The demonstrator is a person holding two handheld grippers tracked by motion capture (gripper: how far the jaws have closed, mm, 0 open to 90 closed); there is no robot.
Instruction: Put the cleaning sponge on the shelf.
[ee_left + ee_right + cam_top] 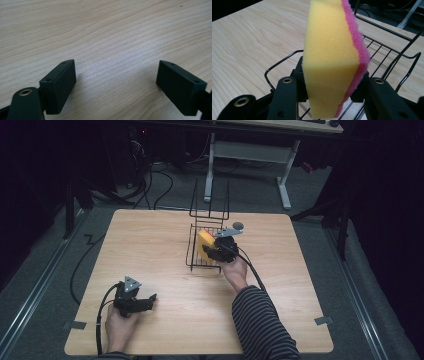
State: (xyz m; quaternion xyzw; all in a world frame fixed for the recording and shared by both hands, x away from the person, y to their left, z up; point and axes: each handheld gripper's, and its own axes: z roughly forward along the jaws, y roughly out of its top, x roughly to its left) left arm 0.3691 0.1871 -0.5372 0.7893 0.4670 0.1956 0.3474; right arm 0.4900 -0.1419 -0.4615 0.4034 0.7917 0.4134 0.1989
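A yellow sponge with a pink scouring layer (332,55) stands on edge between the jaws of my right gripper (332,87), which is shut on it. In the high view the sponge (204,243) is held over the black wire rack (196,262) in the middle of the wooden table (165,290), with my right gripper (212,249) at the rack's right side. My left gripper (150,300) rests low near the table's front left, and its jaws (116,85) stand wide apart over bare wood with nothing between them.
The wire rack (387,47) has a tall wire back that rises at its far end. A small dark round object (238,225) lies on the table just right of the rack. Beyond the table stands a white desk frame (250,155) among floor cables.
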